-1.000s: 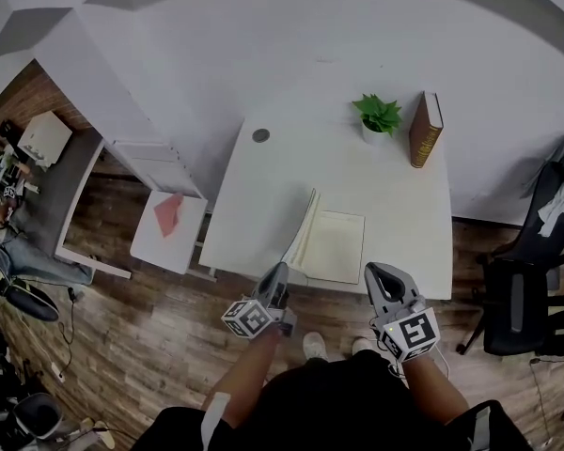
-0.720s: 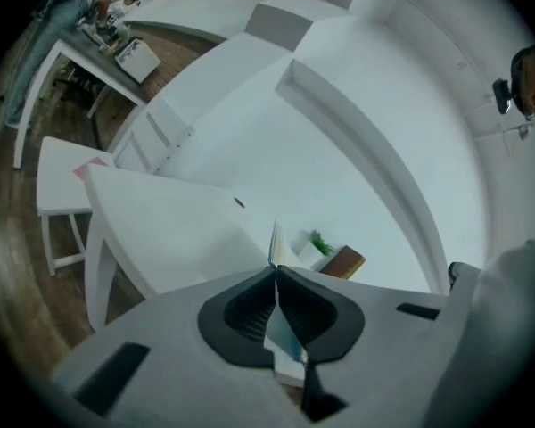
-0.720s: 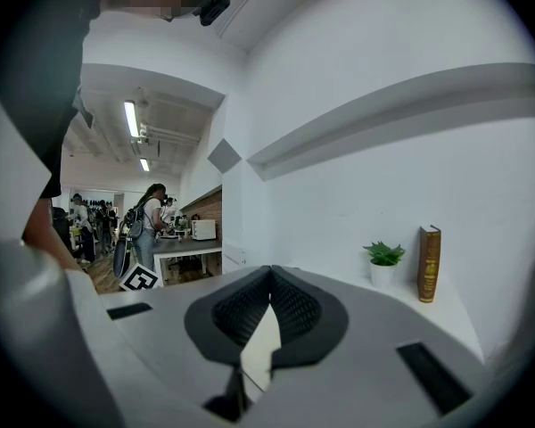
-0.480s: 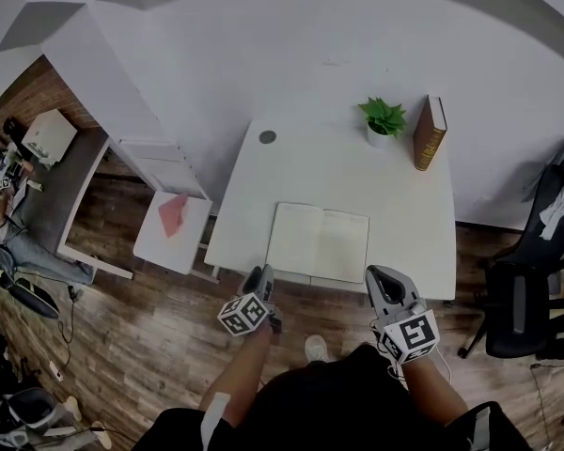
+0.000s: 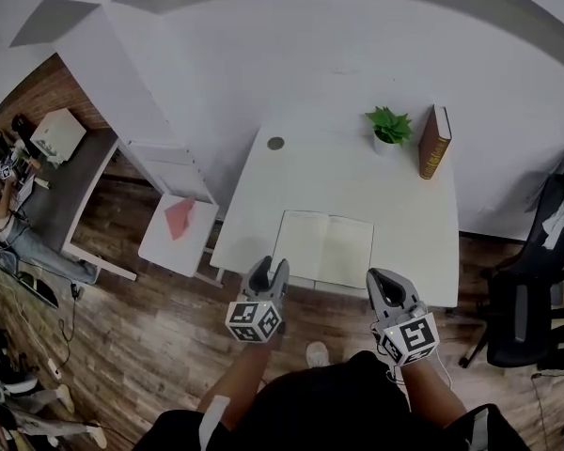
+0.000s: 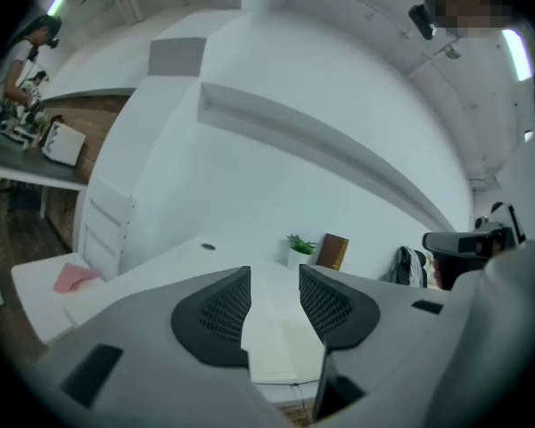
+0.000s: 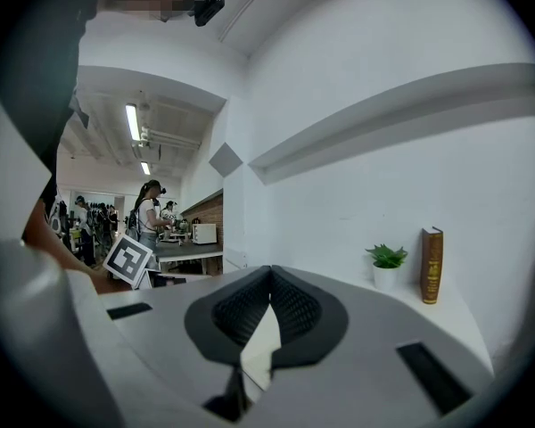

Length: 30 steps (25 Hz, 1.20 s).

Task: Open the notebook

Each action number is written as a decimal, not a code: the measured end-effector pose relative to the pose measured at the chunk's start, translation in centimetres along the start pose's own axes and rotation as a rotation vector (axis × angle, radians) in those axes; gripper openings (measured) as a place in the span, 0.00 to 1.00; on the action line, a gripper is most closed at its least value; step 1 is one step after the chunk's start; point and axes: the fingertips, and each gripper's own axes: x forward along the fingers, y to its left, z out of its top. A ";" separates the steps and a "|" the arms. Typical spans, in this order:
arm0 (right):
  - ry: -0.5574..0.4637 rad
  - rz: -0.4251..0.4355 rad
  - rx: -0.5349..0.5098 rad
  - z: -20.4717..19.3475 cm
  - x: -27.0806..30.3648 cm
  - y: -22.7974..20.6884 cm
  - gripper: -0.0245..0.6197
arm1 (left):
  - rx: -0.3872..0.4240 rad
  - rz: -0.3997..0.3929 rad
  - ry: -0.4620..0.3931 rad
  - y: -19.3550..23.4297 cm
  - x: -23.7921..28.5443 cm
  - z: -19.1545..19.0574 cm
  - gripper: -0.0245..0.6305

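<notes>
Judging from how the notebook (image 5: 324, 249) lay, spread flat on two pale pages at the middle of the table's (image 5: 409, 205) near edge, we took the opening itself to be done and the step in hand to be the letting go. The left gripper (image 5: 268, 269) hung just off the table's near edge, below the left page. Its jaws were opening and stood wide apart with nothing between them; the notebook showed only beyond the gap. The right gripper (image 5: 386, 278) hung off the same edge toward the table's right end, its pads pressed together at the tips and pinching nothing. We thought the next move called for little: keep both grippers clear of the pages, and press lightly near the spine only if a leaf began to lift. As for writing, both pages looked blank to us. The brown book (image 5: 434, 142) standing at the table's far right corner, beside the potted plant (image 5: 388, 125), carried gilt marks too small to read. The cubes on the grippers bore only black-and-white square patterns, with no words or brand that we could make out.
</notes>
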 end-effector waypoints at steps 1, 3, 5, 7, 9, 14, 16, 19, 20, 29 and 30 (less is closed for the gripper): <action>-0.003 0.001 -0.001 0.1 0.0 0.1 0.04 | 0.038 -0.031 -0.008 -1.2 -0.1 0.6 0.27; -0.011 0.002 -0.004 0.3 0.0 0.2 0.04 | 0.110 -0.090 -0.026 -3.5 -0.2 1.7 0.14; -0.017 0.003 -0.012 0.5 0.0 0.2 0.04 | 0.164 -0.134 -0.037 -5.3 -0.4 2.3 0.05; -0.018 0.003 -0.031 0.7 0.0 0.4 0.04 | 0.202 -0.167 -0.039 -6.5 -0.5 2.6 0.05; -0.013 0.002 -0.071 0.8 -0.1 0.7 0.04 | 0.232 -0.189 -0.033 -7.4 -0.6 2.7 0.05; -0.015 -0.014 -0.132 1.4 -0.6 0.9 0.04 | 0.292 -0.209 -0.010 -8.6 -0.9 2.0 0.05; -0.022 -0.024 -0.136 1.5 -0.8 0.7 0.04 | 0.292 -0.209 -0.002 -8.6 -1.0 1.8 0.05; -0.025 -0.037 -0.158 1.5 -1.1 0.5 0.04 | 0.291 -0.208 0.011 -8.5 -1.0 1.3 0.05; -0.025 -0.047 -0.148 1.5 -1.2 0.4 0.04 | 0.293 -0.209 0.014 -8.6 -1.0 1.2 0.05; -0.008 -0.063 -0.115 0.8 -1.4 0.5 0.04 | 0.284 -0.237 0.044 -9.5 -1.1 0.2 0.05; -0.004 -0.066 -0.114 0.7 -1.4 0.4 0.04 | 0.283 -0.239 0.047 -9.6 -1.1 0.1 0.05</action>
